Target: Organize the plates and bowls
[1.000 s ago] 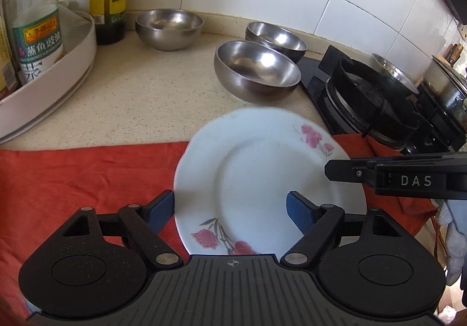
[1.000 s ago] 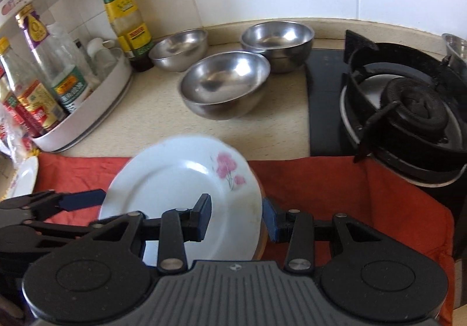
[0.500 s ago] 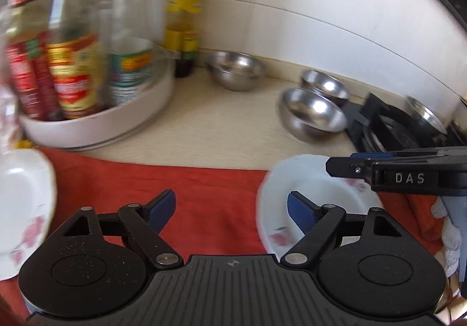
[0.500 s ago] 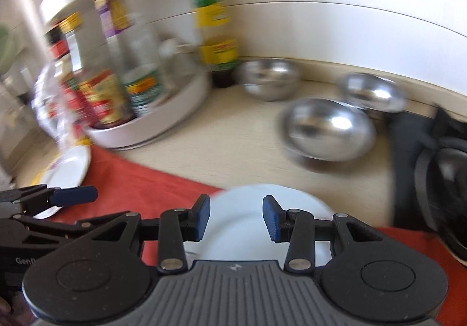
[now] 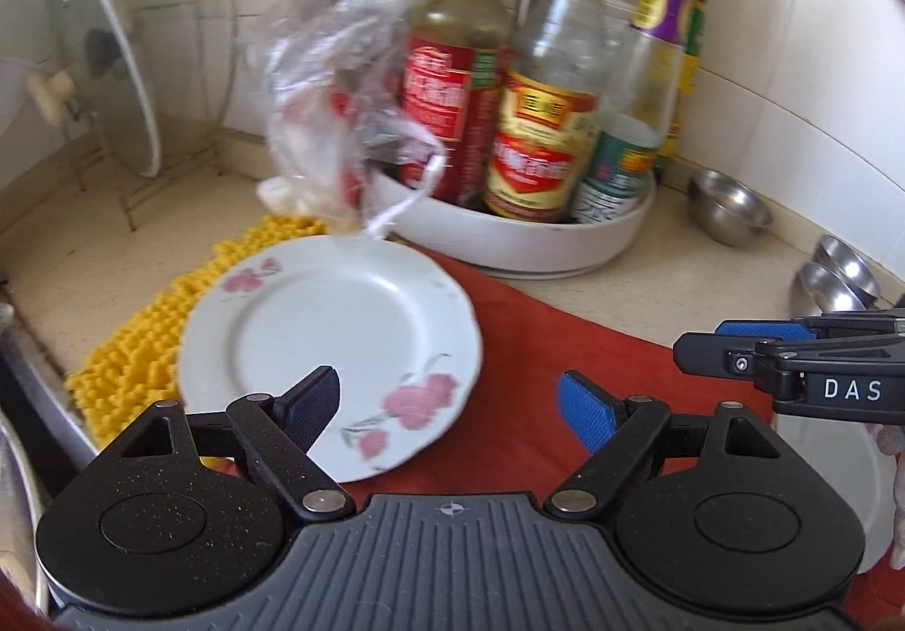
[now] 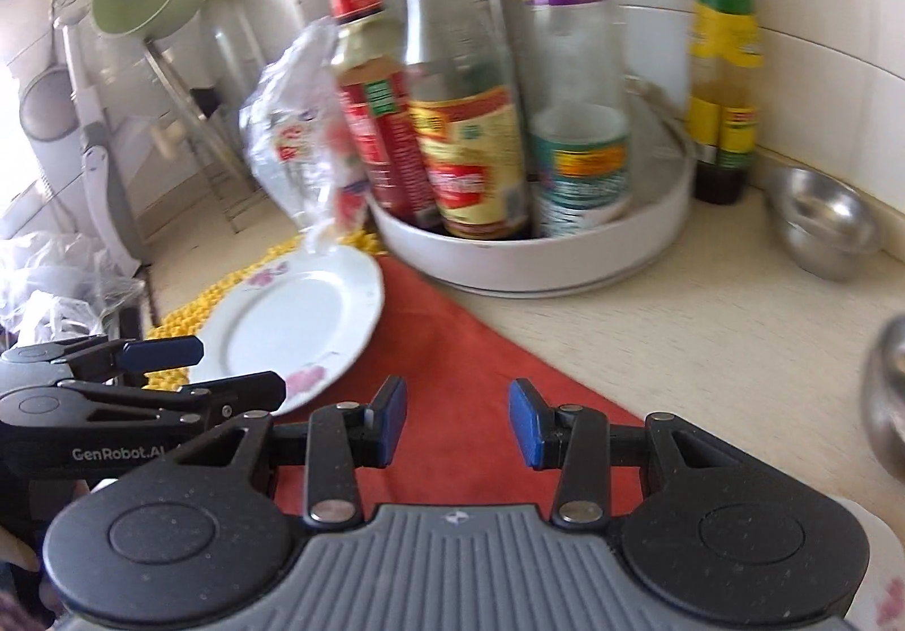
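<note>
With the fingers of the left gripper (image 5: 447,402) and the right gripper (image 6: 457,424) both apart and empty, the flowered plate (image 5: 331,357), lying partly on the red cloth (image 5: 543,365) and partly on the yellow mat (image 5: 141,342), could slide or tip if pinched only at its thin rim.

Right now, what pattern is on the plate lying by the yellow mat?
The plate is white with pink flower sprays on its rim, clearest in the left wrist view.

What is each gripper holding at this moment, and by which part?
Nothing: left gripper and right gripper are both open, empty above the red cloth.
</note>
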{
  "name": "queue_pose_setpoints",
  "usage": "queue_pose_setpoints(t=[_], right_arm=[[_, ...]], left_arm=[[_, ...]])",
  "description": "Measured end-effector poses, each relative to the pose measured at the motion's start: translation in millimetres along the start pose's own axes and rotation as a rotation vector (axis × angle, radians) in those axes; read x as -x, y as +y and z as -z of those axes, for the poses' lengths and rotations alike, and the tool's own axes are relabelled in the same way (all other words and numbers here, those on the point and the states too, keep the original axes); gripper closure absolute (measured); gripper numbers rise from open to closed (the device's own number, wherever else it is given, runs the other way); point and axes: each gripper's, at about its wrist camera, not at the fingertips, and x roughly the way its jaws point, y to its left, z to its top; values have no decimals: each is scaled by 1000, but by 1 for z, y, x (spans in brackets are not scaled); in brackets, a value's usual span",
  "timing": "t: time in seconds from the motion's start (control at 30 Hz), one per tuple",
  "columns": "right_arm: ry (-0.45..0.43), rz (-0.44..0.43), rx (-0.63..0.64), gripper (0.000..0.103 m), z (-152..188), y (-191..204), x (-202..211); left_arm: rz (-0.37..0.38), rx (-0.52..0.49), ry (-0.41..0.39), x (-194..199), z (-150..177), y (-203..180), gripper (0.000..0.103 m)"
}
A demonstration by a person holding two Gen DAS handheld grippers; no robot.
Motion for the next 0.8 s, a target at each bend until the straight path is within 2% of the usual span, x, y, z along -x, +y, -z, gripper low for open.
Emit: queue_pose_setpoints(t=[0.27,0.8], right_arm=[[37,-38,19,61,-15,25,-34],[90,-20,-12,61,-31,48,-86]], left_arm=[[-43,34,5,-3,-2,33,14],[-76,58,79,-37,-8,77,12]])
